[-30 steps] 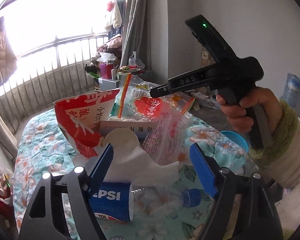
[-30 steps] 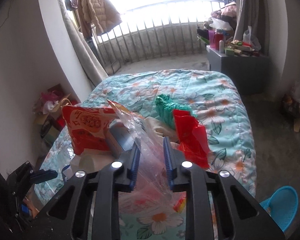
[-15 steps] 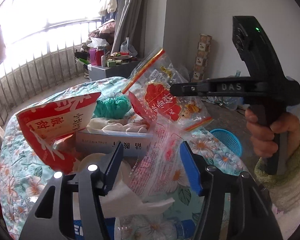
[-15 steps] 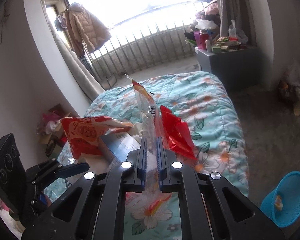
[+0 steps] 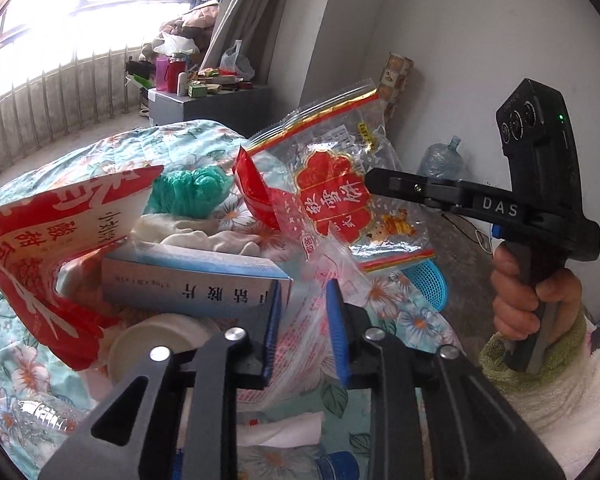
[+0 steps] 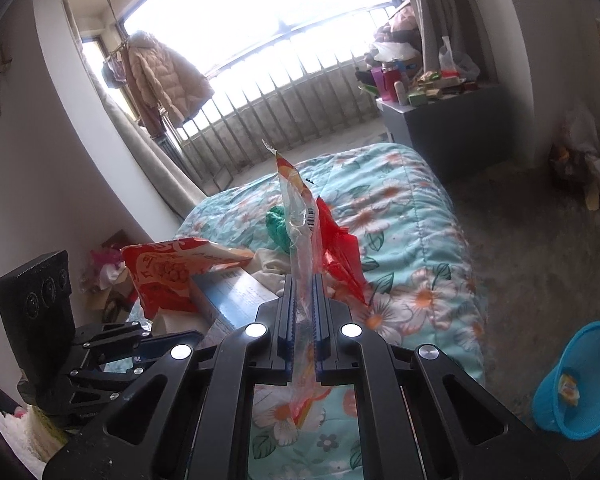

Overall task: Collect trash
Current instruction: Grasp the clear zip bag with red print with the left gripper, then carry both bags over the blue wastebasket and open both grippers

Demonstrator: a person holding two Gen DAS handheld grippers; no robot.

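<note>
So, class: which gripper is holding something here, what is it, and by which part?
The right gripper is shut on the clear plastic bag, pinching its side edge. The left gripper is closing around the bag's lower part, not yet gripping.

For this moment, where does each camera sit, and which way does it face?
Left wrist: on the left gripper, closing around the clear bag; faces the bed's trash pile and wall; shows a hand on the right gripper.
Right wrist: on the right gripper, shut on that bag; faces bed and window; left gripper at lower left.
Shared: bag, blue basket.
</note>
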